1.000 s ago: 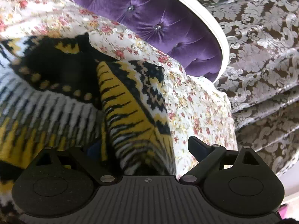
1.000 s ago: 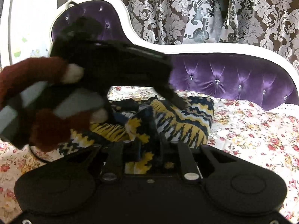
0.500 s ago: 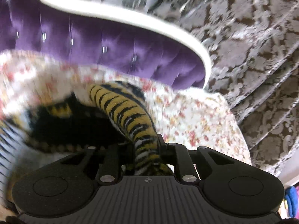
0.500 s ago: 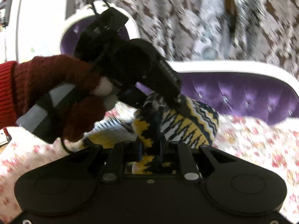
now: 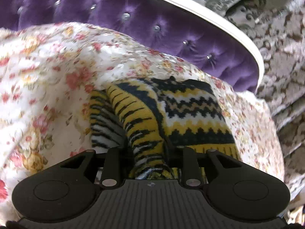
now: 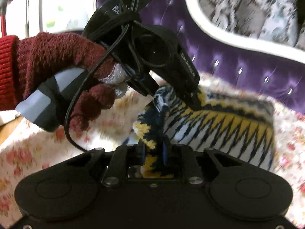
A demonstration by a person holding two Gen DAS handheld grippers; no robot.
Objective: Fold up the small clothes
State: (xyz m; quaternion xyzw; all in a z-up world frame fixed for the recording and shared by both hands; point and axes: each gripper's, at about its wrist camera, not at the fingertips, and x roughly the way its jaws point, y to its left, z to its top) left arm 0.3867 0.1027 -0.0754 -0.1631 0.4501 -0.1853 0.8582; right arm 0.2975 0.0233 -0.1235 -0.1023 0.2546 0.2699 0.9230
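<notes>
While lifted, knit garment (image 5: 190, 112) pinched between both jaws

Floral bedspread (image 6: 47, 145) motion-blurred; garment (image 5: 190, 114) edge hidden behind left tongs (image 5: 148, 156).

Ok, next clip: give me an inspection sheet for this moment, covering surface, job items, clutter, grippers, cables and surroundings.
Surface: floral bedspread, rumpled.
Job's things: one yellow, black and white patterned knit garment, partly lifted and bunched.
Clutter: nothing seen.
Grippers: left gripper shut on the garment; right gripper shut on another part of it. Left hand in a maroon glove.
Cables: black cable looped around the left gripper's body and hanging below the hand.
Surroundings: purple tufted headboard with white trim, damask curtains behind.
</notes>
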